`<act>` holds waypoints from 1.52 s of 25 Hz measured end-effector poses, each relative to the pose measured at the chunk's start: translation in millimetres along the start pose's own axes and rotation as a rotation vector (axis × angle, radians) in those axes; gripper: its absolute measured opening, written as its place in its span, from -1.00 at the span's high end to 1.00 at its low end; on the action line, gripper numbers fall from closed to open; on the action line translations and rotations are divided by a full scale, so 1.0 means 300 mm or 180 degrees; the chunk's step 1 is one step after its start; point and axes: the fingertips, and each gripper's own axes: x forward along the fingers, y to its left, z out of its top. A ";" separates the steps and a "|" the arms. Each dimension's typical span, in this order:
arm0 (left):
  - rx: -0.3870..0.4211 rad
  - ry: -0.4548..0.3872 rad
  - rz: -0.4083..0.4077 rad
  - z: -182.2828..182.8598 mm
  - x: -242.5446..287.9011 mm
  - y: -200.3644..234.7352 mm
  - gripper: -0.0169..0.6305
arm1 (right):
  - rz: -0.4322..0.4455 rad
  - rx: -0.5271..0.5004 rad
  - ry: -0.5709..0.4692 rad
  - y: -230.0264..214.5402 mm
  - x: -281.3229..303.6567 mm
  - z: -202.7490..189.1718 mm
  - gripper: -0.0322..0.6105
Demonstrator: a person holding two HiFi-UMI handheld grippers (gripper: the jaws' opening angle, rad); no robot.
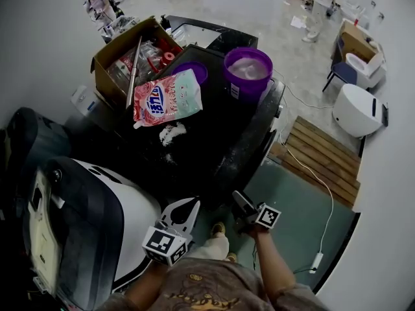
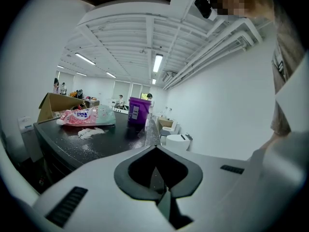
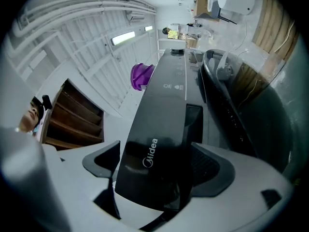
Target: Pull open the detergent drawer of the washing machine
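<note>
With my right gripper (image 3: 157, 166), I am clamping both fingers on the glossy black detergent drawer front (image 3: 159, 124) marked Midea, on the upper front of the black washing machine (image 1: 214, 141). My left gripper (image 2: 157, 151) is hanging beside it, its fingers pressed together on nothing. A purple plastic bucket (image 1: 248, 70) and a pink detergent pouch (image 1: 167, 96) are sitting on the machine's dark surface.

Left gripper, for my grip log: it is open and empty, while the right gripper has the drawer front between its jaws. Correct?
No: the left gripper is shut, jaws together and empty, as the left gripper view shows. The right gripper does have the drawer front between its jaws.
</note>
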 end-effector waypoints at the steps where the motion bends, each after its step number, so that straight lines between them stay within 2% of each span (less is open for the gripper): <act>1: 0.0001 0.0011 0.0003 -0.002 0.002 0.007 0.88 | 0.0013 0.0018 -0.0006 -0.005 0.006 0.001 -0.47; 20: -0.0021 0.0070 0.0103 -0.019 -0.005 0.074 0.88 | 0.0306 0.0294 0.0034 -0.018 0.058 -0.020 -0.41; 38: -0.0046 0.0049 0.0112 -0.015 0.002 0.060 0.88 | 0.0250 0.0363 0.0104 -0.033 0.061 -0.019 -0.39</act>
